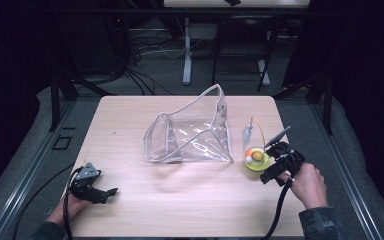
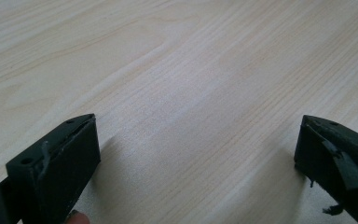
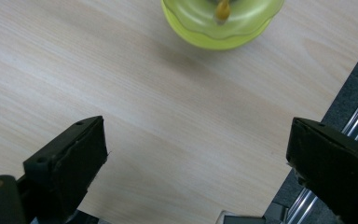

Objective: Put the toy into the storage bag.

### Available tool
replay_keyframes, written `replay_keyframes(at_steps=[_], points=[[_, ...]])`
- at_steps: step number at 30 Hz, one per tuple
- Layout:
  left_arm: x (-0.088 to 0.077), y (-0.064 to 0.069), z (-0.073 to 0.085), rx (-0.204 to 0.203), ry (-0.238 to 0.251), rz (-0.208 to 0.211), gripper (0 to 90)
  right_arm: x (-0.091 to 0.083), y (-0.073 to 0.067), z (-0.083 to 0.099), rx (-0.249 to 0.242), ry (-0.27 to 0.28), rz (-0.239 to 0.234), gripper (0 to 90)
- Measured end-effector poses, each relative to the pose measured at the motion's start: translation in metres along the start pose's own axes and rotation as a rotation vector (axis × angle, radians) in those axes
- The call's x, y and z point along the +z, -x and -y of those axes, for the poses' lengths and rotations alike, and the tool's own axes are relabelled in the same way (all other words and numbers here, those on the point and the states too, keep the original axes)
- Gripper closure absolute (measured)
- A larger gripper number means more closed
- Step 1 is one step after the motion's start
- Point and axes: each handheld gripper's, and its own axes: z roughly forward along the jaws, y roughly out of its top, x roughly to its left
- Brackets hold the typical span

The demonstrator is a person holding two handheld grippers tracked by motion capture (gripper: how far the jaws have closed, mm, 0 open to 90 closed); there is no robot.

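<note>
A clear plastic zip pouch [image 1: 190,132] stands open at the middle of the wooden table [image 1: 130,210]. To its right sits a small yellow-green toy cup [image 1: 256,159] with orange and white balls inside and a thin arched handle. My right gripper [image 1: 275,162] hovers just right of that cup, open; in the right gripper view [image 3: 198,154] the cup's base [image 3: 221,23] lies ahead of the empty jaws. My left gripper [image 1: 107,192] rests low at the table's front left, open over bare wood, as the left gripper view [image 2: 198,154] shows.
The table's right edge and a metal floor rail [image 3: 354,126] lie close beside my right gripper. Black frame posts stand on both sides of the table. Cables and another table's legs [image 1: 187,60] lie on the floor beyond the far edge.
</note>
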Motion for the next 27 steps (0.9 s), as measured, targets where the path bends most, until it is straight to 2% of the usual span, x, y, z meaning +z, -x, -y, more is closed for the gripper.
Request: replay_keyframes(at_steps=[2, 3, 8, 9, 10, 12, 13, 15, 17, 21, 27], points=[[0.000, 0.000, 0.000, -0.001, 0.000, 0.000, 0.0, -0.004, 0.001, -0.005, -0.022, -0.015, 0.003, 4.5], [0.000, 0.000, 0.000, -0.001, 0.000, 0.000, 0.0, -0.004, -0.001, -0.005, -0.004, 0.008, 0.002, 4.7], [0.000, 0.000, 0.000, 0.000, 0.000, 0.000, 0.0, -0.013, 0.000, -0.014, -0.018, 0.003, 0.001, 5.0], [0.000, 0.000, 0.000, -0.002, 0.000, 0.000, 0.0, -0.012, -0.001, -0.015, -0.001, 0.029, -0.006, 4.9], [0.000, 0.000, 0.000, -0.002, 0.000, 0.000, 0.0, -0.012, -0.001, -0.015, -0.001, 0.029, -0.006, 4.9], [0.000, 0.000, 0.000, 0.000, 0.000, 0.000, 0.0, -0.017, -0.001, -0.019, -0.018, 0.013, 0.006, 4.8], [0.000, 0.000, 0.000, 0.000, 0.000, 0.000, 0.0, -0.018, -0.001, -0.020, -0.010, 0.031, -0.006, 4.7], [0.000, 0.000, 0.000, 0.000, 0.000, 0.000, 0.0, -0.024, -0.001, -0.027, -0.042, 0.014, 0.006, 4.6], [0.000, 0.000, 0.000, 0.000, 0.000, 0.000, 0.0, -0.024, -0.002, -0.028, -0.034, 0.029, 0.002, 4.3], [0.000, 0.000, 0.000, -0.001, 0.000, 0.000, 0.0, -0.034, -0.007, -0.037, -0.067, 0.035, 0.022, 5.2], [0.000, 0.000, 0.000, 0.000, 0.000, 0.001, 0.0, -0.041, -0.008, -0.047, -0.076, 0.041, 0.034, 3.6]])
